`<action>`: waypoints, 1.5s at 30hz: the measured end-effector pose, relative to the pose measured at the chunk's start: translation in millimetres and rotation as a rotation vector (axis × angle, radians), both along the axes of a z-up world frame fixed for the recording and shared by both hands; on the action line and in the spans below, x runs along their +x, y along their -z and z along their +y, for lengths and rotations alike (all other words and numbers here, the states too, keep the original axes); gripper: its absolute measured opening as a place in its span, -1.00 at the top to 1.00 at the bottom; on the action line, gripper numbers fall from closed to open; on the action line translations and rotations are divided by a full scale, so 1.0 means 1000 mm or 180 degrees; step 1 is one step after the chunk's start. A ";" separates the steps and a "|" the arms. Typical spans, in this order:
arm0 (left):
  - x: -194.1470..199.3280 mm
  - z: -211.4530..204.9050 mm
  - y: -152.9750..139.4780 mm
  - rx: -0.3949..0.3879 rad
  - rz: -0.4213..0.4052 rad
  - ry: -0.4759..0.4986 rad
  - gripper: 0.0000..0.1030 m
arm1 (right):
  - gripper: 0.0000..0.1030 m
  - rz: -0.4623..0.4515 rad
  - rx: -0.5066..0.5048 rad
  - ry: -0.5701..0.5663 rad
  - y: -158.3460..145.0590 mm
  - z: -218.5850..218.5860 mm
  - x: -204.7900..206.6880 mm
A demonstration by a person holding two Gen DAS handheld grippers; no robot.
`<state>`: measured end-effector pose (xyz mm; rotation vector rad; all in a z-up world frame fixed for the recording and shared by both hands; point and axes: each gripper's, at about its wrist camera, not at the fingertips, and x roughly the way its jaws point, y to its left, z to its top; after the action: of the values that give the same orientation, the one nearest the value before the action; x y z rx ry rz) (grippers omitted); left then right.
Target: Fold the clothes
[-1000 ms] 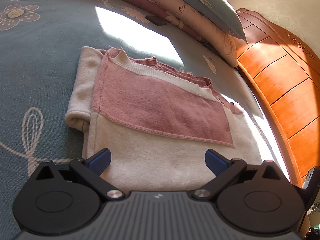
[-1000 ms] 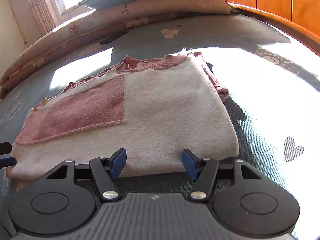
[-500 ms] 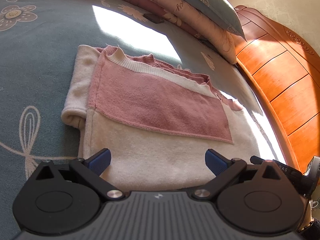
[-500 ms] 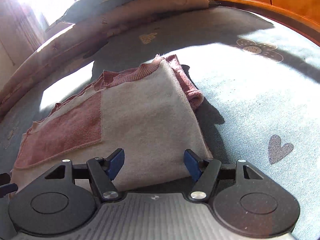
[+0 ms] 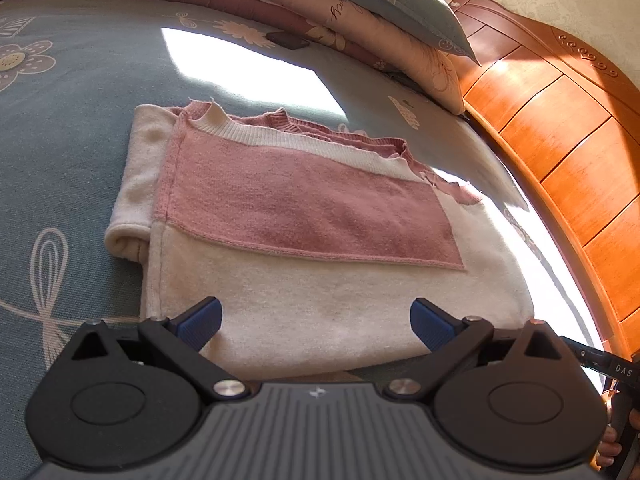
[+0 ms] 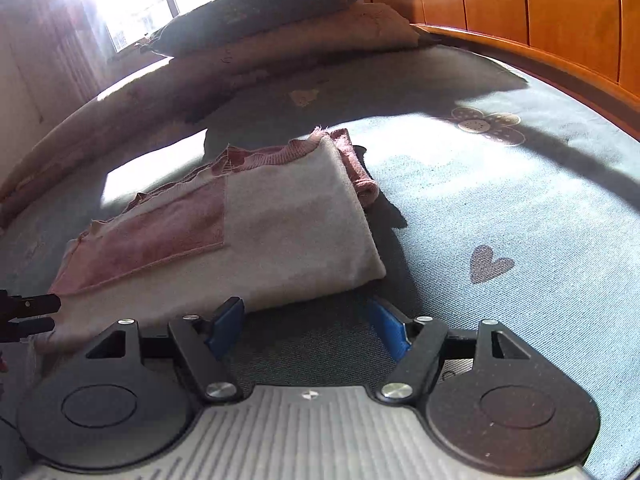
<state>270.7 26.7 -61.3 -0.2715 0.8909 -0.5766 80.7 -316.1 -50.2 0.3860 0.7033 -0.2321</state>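
A folded cream and pink sweater (image 5: 304, 240) lies flat on the blue bedspread (image 5: 60, 152). My left gripper (image 5: 316, 324) hovers over the sweater's near edge, open, its blue pads wide apart with cloth below them but no grip. In the right wrist view the same sweater (image 6: 256, 232) sits ahead and to the left. My right gripper (image 6: 306, 326) is just off the sweater's near right corner, its jaws opening over bare bedspread with nothing between them. The left gripper's tip (image 6: 28, 314) shows at the left edge.
Stacked pillows (image 5: 360, 12) and a rolled quilt line the far side of the bed. An orange wooden headboard (image 5: 568, 144) runs along the right. A window (image 6: 132, 4) throws bright patches on the bedspread (image 6: 520, 208). A person's fingers (image 5: 608, 446) show at the lower right.
My right gripper drew back and to the right off the sweater's edge, and its jaws widened. The left gripper rolled slightly and stayed in place over the near edge.
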 end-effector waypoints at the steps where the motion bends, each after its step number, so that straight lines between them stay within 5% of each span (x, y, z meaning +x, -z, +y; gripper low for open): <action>1: -0.003 -0.002 0.002 -0.0126 -0.0113 0.0053 -0.94 | -0.48 -0.0018 -0.0020 -0.0030 -0.004 0.000 -0.004; 4: -0.009 -0.009 0.012 -0.0426 -0.0317 0.0215 -0.94 | -0.50 -0.0104 -0.0119 -0.0008 -0.012 -0.001 -0.012; 6: -0.012 -0.020 0.013 -0.0334 -0.0297 0.0324 -0.94 | -0.54 -0.0171 -0.0202 -0.0005 -0.014 -0.002 -0.011; 11: -0.033 -0.031 0.004 -0.0127 -0.0719 0.0433 -0.94 | -0.54 -0.0207 -0.0191 -0.0075 0.000 0.000 0.015; 15: -0.043 -0.022 0.006 0.0029 -0.0948 0.0171 -0.94 | -0.54 -0.0241 -0.0587 -0.0209 0.017 0.020 0.042; 24: -0.021 0.008 0.014 -0.0190 -0.0640 -0.0534 -0.94 | -0.83 -0.0362 -0.0687 -0.0496 0.030 0.054 0.091; 27: -0.010 -0.002 0.013 -0.0073 -0.0545 -0.0875 -0.94 | -0.83 -0.0293 -0.0766 -0.0395 0.037 0.061 0.106; 30: -0.015 -0.008 0.008 0.0109 -0.0766 -0.1170 -0.94 | -0.83 -0.0167 -0.1092 -0.0392 0.034 0.071 0.116; 33: -0.016 -0.011 0.007 0.0059 -0.0774 -0.1296 -0.94 | -1.00 0.0074 -0.1103 -0.0528 0.031 0.072 0.130; 36: -0.020 -0.017 0.001 0.0050 -0.0784 -0.1412 -0.94 | -1.00 0.0405 -0.1045 -0.0552 0.032 0.069 0.146; 41: -0.022 -0.036 -0.038 0.0313 -0.0837 -0.1500 -0.94 | -0.85 0.0321 -0.1296 -0.0910 -0.011 0.073 0.148; 43: -0.015 -0.045 -0.056 0.0409 -0.0712 -0.1328 -0.94 | -0.64 0.0295 -0.1118 -0.1116 -0.031 0.064 0.147; 45: -0.006 -0.060 -0.080 0.0756 -0.0632 -0.0961 -0.94 | -0.47 0.0317 -0.0946 -0.1232 -0.046 0.051 0.148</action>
<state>264.4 -33.4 18.7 -0.1267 0.7011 -0.2101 229.2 -264.7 -4.0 -0.0487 0.8129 0.0133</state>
